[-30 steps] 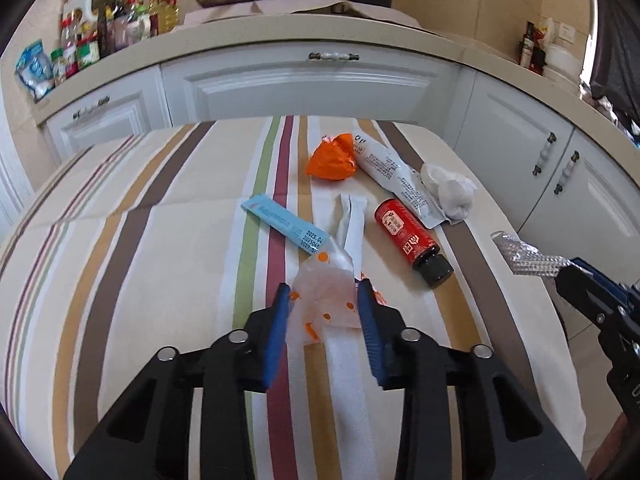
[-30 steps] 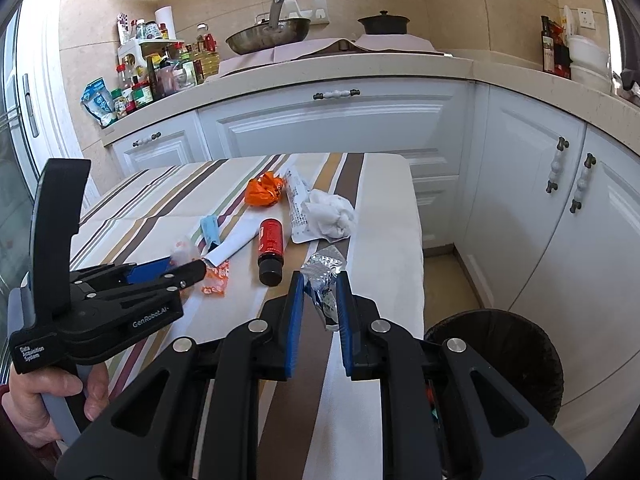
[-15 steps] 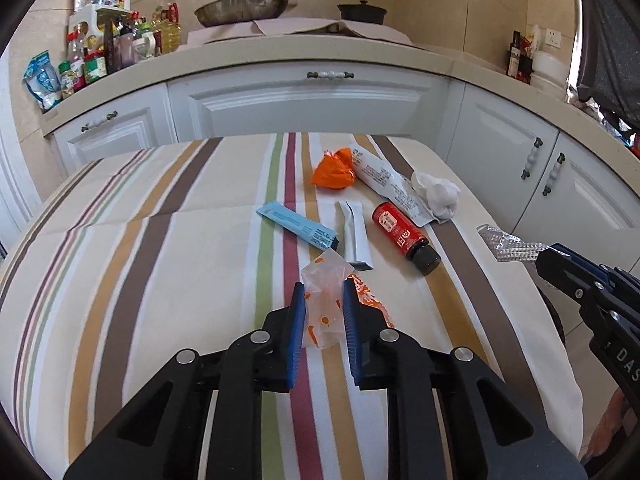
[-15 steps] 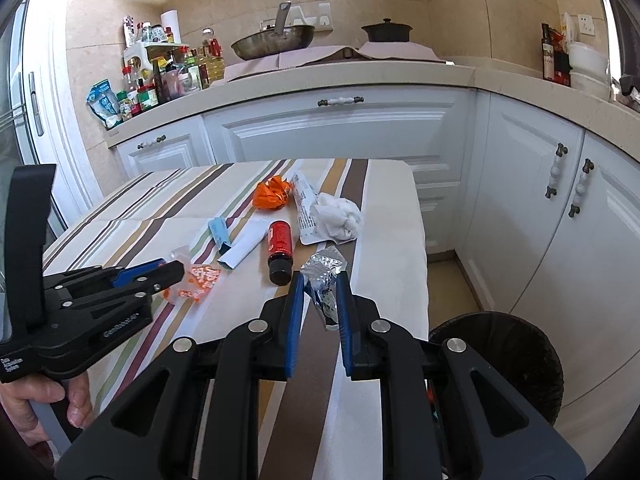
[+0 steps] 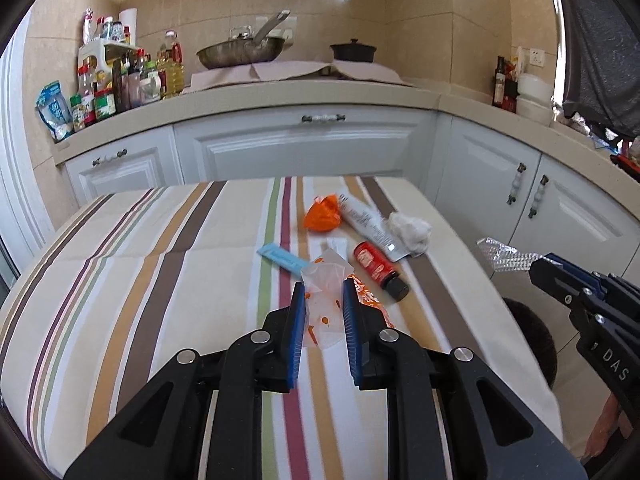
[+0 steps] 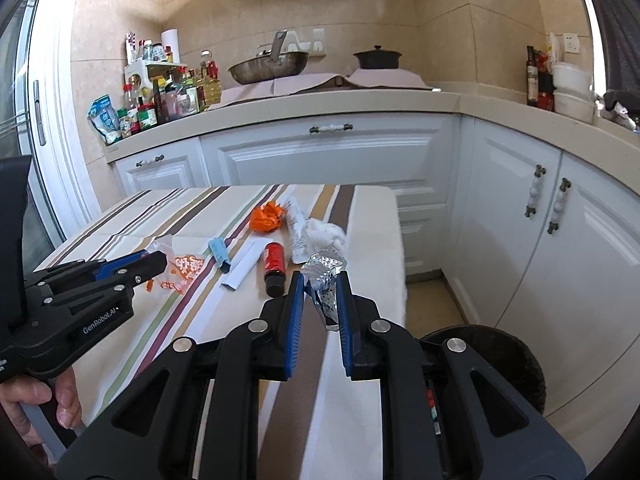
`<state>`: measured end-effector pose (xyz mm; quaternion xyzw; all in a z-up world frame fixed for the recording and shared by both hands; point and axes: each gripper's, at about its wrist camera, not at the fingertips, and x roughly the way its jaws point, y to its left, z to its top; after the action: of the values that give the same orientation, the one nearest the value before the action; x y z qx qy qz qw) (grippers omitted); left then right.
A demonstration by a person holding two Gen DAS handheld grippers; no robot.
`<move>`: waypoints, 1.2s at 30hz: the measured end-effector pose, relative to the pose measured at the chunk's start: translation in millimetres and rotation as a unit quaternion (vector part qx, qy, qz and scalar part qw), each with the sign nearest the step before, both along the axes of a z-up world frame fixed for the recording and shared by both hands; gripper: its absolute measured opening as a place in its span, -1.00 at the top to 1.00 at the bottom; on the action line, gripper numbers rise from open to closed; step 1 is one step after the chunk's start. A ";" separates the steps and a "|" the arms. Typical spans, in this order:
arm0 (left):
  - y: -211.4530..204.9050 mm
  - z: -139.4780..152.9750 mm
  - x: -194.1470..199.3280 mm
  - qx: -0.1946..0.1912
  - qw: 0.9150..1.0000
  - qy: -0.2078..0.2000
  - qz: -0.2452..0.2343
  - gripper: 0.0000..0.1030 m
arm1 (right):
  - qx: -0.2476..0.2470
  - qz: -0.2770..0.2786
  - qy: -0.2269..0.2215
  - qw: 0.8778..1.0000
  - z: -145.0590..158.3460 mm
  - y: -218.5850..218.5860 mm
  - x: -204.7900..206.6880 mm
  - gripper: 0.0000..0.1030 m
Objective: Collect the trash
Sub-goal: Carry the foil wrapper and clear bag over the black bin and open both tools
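My left gripper (image 5: 323, 300) is shut on a clear plastic wrapper with orange dots (image 5: 326, 280) and holds it above the striped table (image 5: 160, 280). My right gripper (image 6: 318, 296) is shut on a crumpled silver foil wrapper (image 6: 325, 276) at the table's right edge, above and left of a black trash bin (image 6: 504, 356). On the table lie an orange wrapper piece (image 6: 186, 270), a blue stick (image 5: 280, 258), a white strip (image 6: 246, 262), a red bottle (image 5: 378, 266), an orange bag (image 5: 322, 216), a white tube (image 5: 366, 222) and a tissue wad (image 5: 412, 230).
White kitchen cabinets (image 5: 304, 148) and a counter with a pan (image 5: 240, 54), a pot (image 5: 354, 51) and bottles (image 5: 132, 80) stand behind the table. The bin (image 5: 532, 344) sits on the floor between table and right cabinets.
My left gripper closed on the dotted wrapper and lifted it up and back from the table. My right gripper kept hold of the foil and rose slightly.
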<state>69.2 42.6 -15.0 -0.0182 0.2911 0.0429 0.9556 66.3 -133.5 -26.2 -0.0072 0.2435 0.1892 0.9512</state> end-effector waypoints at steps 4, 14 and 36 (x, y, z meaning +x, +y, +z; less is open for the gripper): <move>-12.9 7.4 -3.9 0.000 1.000 -0.018 -0.010 0.62 | -0.005 -0.022 -0.014 1.000 6.1 -16.0 -9.0 0.69; -78.5 11.9 -0.7 -0.009 0.996 -0.034 -0.082 0.62 | -0.009 -0.093 -0.029 0.995 10.1 -75.1 -27.9 0.69; -204.9 -21.5 30.5 0.009 0.985 -0.005 -0.171 0.62 | 0.002 -0.183 -0.016 0.983 -26.0 -183.5 -24.0 0.68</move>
<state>99.7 -162.4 -36.6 0.0405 0.2846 -0.1184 0.9504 42.3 -317.0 -52.2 0.0365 0.2255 0.0128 0.9735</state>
